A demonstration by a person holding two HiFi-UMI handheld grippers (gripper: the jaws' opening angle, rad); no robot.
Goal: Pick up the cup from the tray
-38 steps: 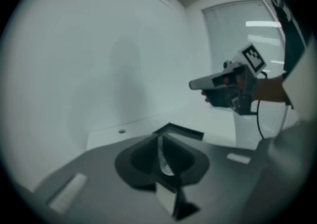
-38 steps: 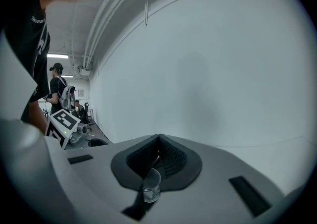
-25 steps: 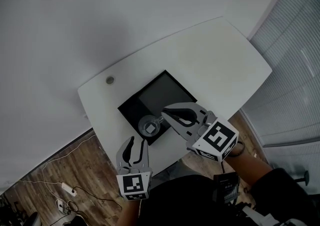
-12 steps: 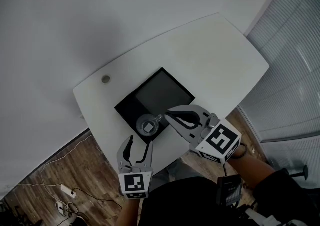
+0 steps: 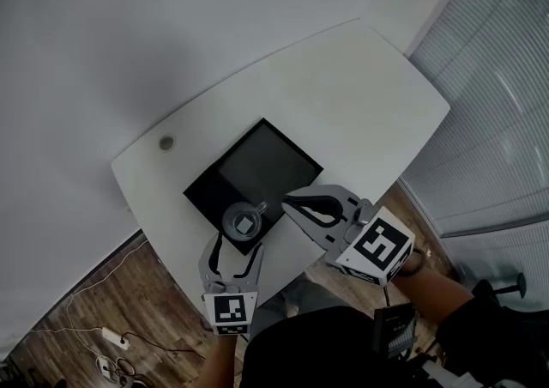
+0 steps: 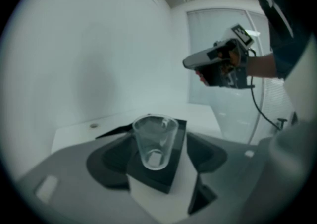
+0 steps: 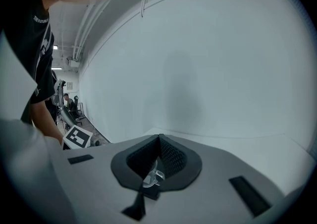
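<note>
At the near corner of the black tray, not far from the white table's edge, the clear cup stands upright just ahead of the left gripper. Its jaws have just been opening and stand wide, lined up on the cup, pads touching nothing. Risk: a jaw tip clips the wall going in and tips or shoves the cup off the tray, or the right gripper, pinched closed and empty just beside the rim, knocks it.
</note>
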